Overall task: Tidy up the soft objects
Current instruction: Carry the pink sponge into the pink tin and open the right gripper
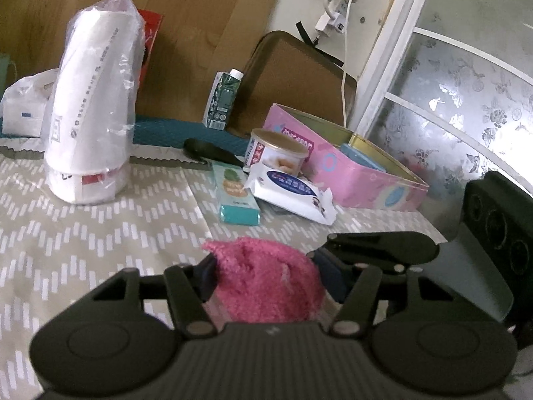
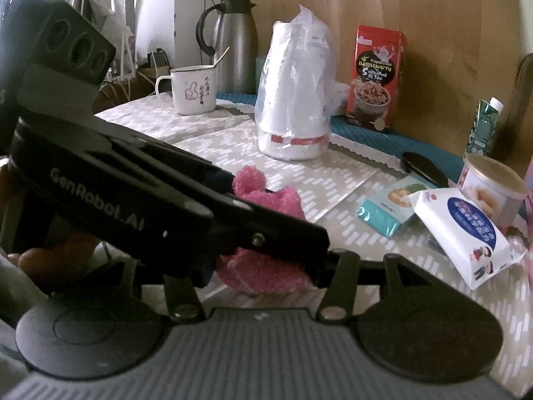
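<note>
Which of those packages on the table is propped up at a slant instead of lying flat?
The white wipes pack with the blue label: it leans tilted against the round tin, while the teal pack beside it lies flat on the tablecloth.

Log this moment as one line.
left tongs: gripping pink fluffy cloth | right tongs: at same cloth, grip unclear | pink tin: open, behind
</note>
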Demonstrator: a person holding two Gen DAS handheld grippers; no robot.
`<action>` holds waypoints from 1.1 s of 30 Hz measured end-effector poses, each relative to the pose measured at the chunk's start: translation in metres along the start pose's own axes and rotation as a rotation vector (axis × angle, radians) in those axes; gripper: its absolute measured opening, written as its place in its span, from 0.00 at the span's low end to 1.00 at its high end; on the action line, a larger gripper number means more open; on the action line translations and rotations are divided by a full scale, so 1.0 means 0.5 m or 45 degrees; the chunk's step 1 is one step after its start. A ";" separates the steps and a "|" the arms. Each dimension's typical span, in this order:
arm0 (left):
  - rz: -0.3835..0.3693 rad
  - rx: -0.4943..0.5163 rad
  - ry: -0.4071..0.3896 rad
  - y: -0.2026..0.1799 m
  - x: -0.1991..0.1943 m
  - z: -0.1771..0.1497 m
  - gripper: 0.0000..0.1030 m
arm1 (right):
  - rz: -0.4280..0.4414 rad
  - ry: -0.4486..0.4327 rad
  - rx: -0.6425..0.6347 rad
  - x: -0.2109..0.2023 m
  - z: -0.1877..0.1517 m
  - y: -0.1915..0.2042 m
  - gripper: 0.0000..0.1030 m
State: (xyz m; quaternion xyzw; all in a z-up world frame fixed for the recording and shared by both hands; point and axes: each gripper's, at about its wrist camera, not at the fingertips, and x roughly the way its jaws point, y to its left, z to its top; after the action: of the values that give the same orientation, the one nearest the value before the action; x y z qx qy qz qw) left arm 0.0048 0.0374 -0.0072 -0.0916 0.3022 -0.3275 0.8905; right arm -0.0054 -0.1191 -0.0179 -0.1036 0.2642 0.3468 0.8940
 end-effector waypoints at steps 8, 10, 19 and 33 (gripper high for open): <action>0.018 0.003 0.012 -0.010 0.006 -0.001 0.59 | 0.006 0.033 0.025 -0.005 -0.008 -0.008 0.63; 0.013 -0.008 0.014 -0.011 0.007 -0.001 0.59 | 0.005 0.033 0.015 -0.007 -0.009 -0.005 0.61; -0.020 0.007 0.028 -0.038 0.023 -0.002 0.59 | -0.029 0.010 0.017 -0.038 -0.024 -0.009 0.53; -0.049 0.022 0.035 -0.073 0.053 0.008 0.59 | -0.115 -0.017 0.034 -0.077 -0.036 -0.030 0.53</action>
State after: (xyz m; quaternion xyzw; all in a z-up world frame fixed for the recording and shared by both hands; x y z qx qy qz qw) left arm 0.0042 -0.0076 -0.0034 -0.0853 0.3099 -0.3485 0.8805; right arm -0.0265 -0.1584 -0.0122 -0.1013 0.2579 0.3032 0.9117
